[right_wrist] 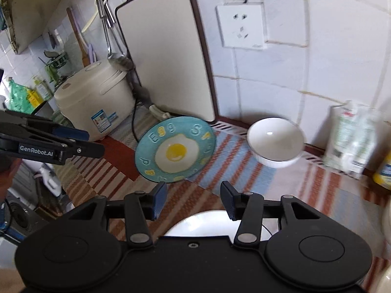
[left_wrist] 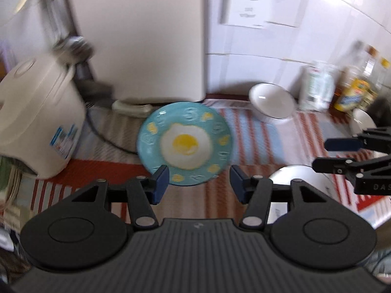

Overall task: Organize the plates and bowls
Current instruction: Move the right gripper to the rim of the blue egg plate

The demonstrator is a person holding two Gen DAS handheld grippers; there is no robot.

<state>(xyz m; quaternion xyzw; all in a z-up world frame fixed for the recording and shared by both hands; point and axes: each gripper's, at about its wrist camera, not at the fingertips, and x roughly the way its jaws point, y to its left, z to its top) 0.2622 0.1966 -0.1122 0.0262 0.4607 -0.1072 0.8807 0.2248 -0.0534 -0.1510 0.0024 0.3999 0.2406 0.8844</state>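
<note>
A: Your left gripper (left_wrist: 199, 182) fingers are spread, empty, above the round teal fried-egg plate (left_wrist: 185, 143) on the striped surface (left_wrist: 256, 131).

B: Your right gripper (right_wrist: 193, 200) fingers, too; white ceramic bowl (right_wrist: 275, 141) at two o'clock.

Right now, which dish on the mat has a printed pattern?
The teal plate with the fried-egg picture and raised letters, in front of the cutting board. The white bowl to its right is plain, and so is the white dish under the right gripper.
</note>
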